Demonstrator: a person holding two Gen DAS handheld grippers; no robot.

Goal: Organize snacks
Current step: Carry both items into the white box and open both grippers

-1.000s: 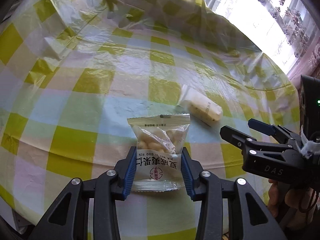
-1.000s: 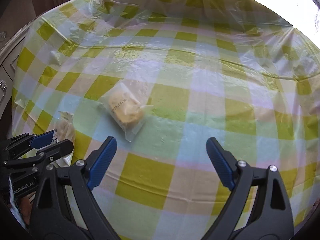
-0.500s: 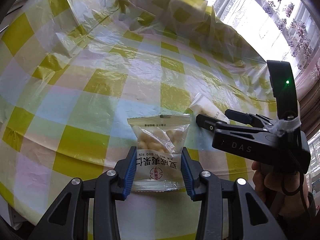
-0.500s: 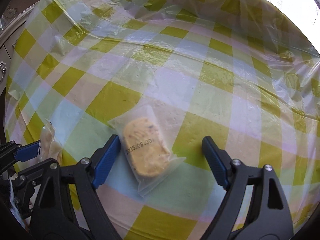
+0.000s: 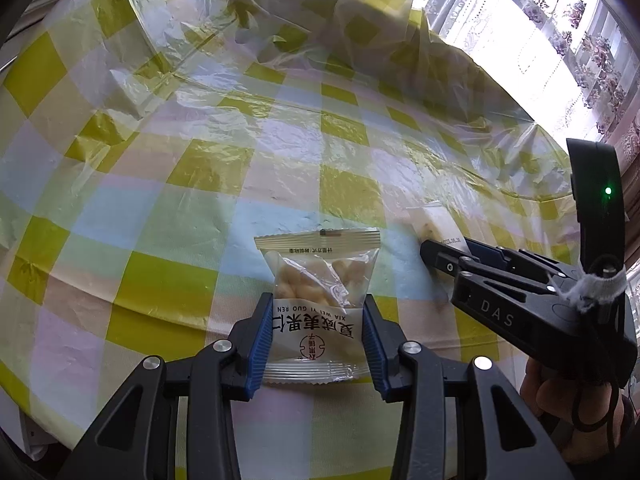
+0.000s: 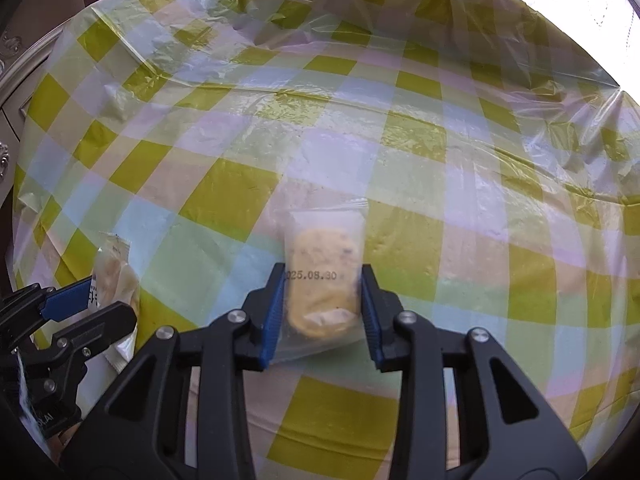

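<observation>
My left gripper [image 5: 318, 338] is shut on a white nut packet [image 5: 318, 300] with red Chinese print, held just above the table. My right gripper [image 6: 323, 312] is shut on a clear bag holding a yellow cake [image 6: 322, 280], which lies on the checked tablecloth [image 6: 240, 200]. In the left wrist view the right gripper [image 5: 444, 258] sits to the right, its tips around the cake bag [image 5: 434, 224]. In the right wrist view the left gripper [image 6: 84, 312] and its nut packet [image 6: 112, 276] show at the lower left.
The round table is covered with a yellow, blue and white checked cloth [image 5: 200, 160] under crinkled clear plastic. A window with patterned curtains [image 5: 580, 40] lies beyond the far right. A pale cabinet edge [image 6: 24, 64] stands at the left.
My right gripper moved forward onto the cake bag and closed on it; it was wide open before. My left gripper kept hold of the nut packet.
</observation>
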